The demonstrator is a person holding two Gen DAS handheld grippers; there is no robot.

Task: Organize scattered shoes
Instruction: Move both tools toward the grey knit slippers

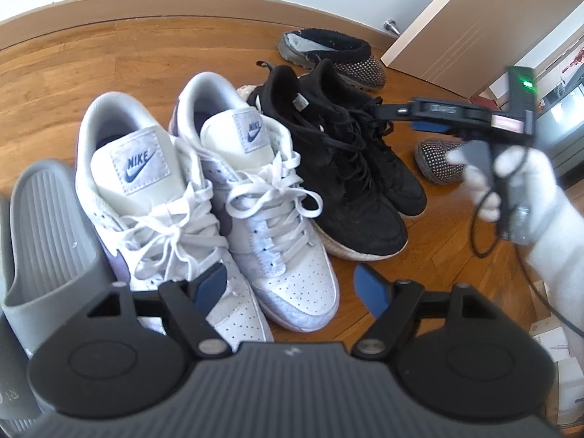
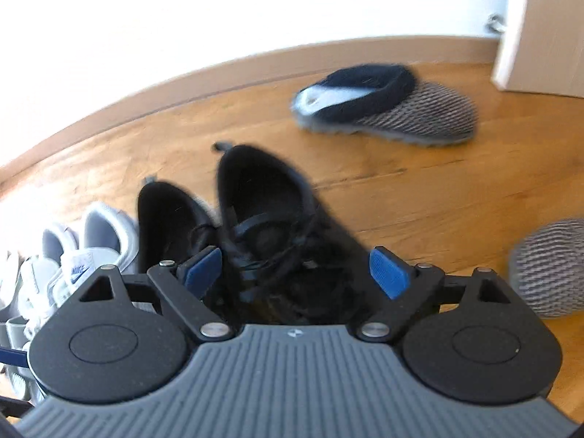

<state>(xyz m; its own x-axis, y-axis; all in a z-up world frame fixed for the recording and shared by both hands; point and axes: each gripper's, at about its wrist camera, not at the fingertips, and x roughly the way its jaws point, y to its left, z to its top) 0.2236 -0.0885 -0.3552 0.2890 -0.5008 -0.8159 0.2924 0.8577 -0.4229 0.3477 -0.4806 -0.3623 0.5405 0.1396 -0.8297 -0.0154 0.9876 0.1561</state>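
Shoes lined up on the wooden floor [image 1: 127, 58] near the wall: a grey slide [image 1: 47, 233] at the far left, then a pair of white sneakers [image 1: 204, 197] side by side, then a pair of black sneakers [image 1: 343, 168] just beside them, toes toward the camera. The left gripper [image 1: 292, 284] hovers low over the white pair's toes, jaws apart, nothing between them. The right gripper [image 2: 295, 273] hangs above the black pair [image 2: 262, 233], jaws wide apart and the pads clear of the shoe below; a gloved hand [image 1: 518, 189] carries it, seen from the left camera. Further back a knit slipper with a dark fuzzy collar [image 2: 387, 106] lies on its own near the door [image 1: 474, 25], well apart from the row. Its mate [image 2: 547, 266] sits off to the right, only the toe showing.
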